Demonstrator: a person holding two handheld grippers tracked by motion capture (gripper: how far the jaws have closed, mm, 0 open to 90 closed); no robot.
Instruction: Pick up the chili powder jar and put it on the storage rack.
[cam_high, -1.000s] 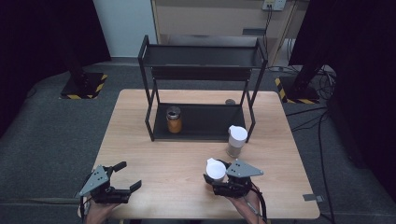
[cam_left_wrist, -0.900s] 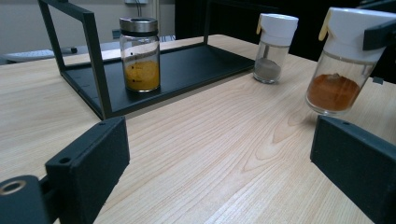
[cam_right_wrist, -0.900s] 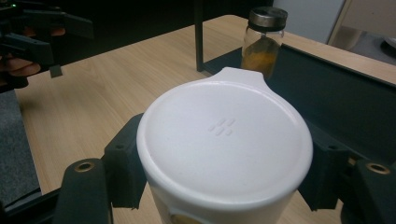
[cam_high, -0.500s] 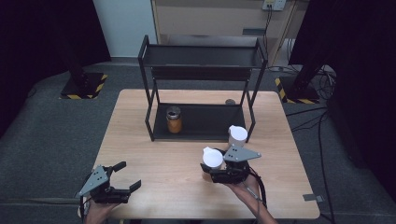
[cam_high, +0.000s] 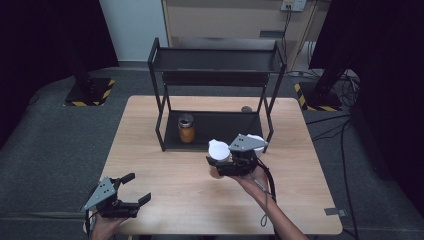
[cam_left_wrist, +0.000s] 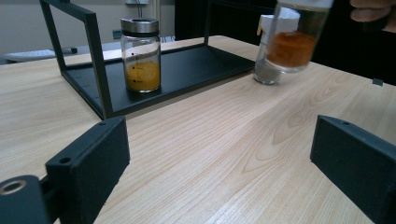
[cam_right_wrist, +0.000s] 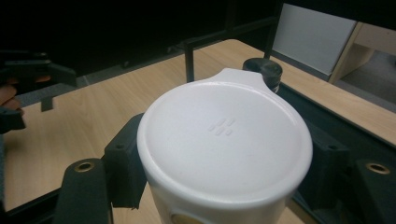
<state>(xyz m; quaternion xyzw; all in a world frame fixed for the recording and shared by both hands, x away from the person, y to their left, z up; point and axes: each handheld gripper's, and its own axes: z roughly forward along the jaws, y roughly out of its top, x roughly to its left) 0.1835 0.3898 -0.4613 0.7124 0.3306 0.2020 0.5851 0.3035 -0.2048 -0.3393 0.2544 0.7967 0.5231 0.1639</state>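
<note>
The right gripper (cam_high: 220, 162) clamps a white-lidded spice jar (cam_high: 218, 149) (orange powder inside) above the wooden table (cam_high: 165, 195), just near of the black shelf rack (cam_high: 215, 65). The left gripper (cam_high: 135, 189), jaws spread wide and empty, rests at the table's near-left corner. A metal-lidded jar (cam_high: 186, 128) stands on the rack's bottom shelf.

One camera looks down from high up at the whole table (cam_high: 150, 150). Two cameras sit low and close, each looking along its own black jaws. All see the black rack (cam_high: 217, 75) (cam_left_wrist: 177, 70).
</note>
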